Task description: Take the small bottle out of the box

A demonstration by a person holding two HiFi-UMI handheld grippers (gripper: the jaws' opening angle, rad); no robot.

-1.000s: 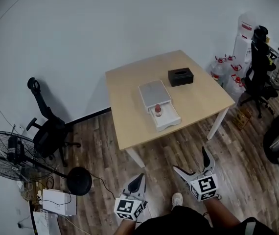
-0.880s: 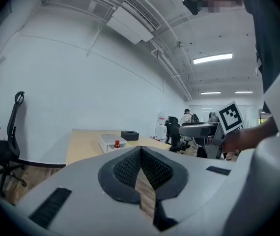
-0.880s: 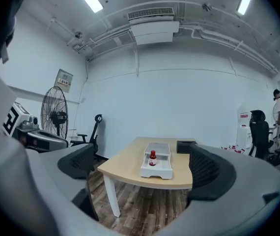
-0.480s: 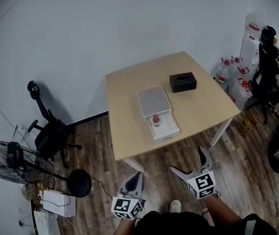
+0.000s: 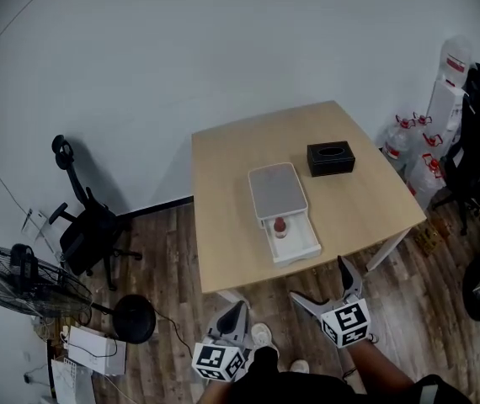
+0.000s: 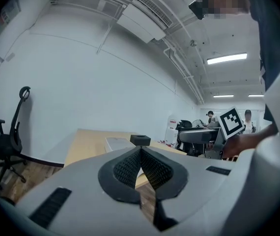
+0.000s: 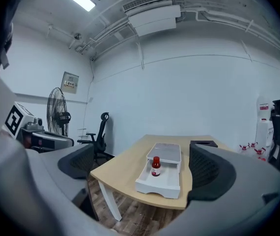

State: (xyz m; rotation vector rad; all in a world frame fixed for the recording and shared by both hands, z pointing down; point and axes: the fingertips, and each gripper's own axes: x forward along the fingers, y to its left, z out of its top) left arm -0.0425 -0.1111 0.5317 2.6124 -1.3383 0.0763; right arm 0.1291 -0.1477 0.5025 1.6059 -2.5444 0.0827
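A small bottle point(image 5: 280, 225) point(image 7: 155, 166) with a red cap stands upright in the pulled-out drawer point(image 5: 294, 243) point(image 7: 160, 183) of a white box point(image 5: 277, 191) point(image 7: 165, 153) on the wooden table point(image 5: 223, 217). Both grippers hang in front of the table's near edge, well short of the box. My left gripper point(image 5: 237, 311) point(image 6: 140, 150) is shut with nothing between its pads. My right gripper point(image 5: 319, 283) point(image 7: 145, 168) is open and empty, and the bottle shows between its jaws in the right gripper view.
A black tissue box point(image 5: 331, 158) sits on the table behind the white box. An office chair point(image 5: 84, 225) and a standing fan point(image 5: 29, 280) are at the left. Water jugs point(image 5: 417, 154) and a black chair point(image 5: 476, 141) stand at the right.
The table and box have drifted a little right and nearer in the head view as the person steps up. Both grippers stay low in front, unchanged in state.
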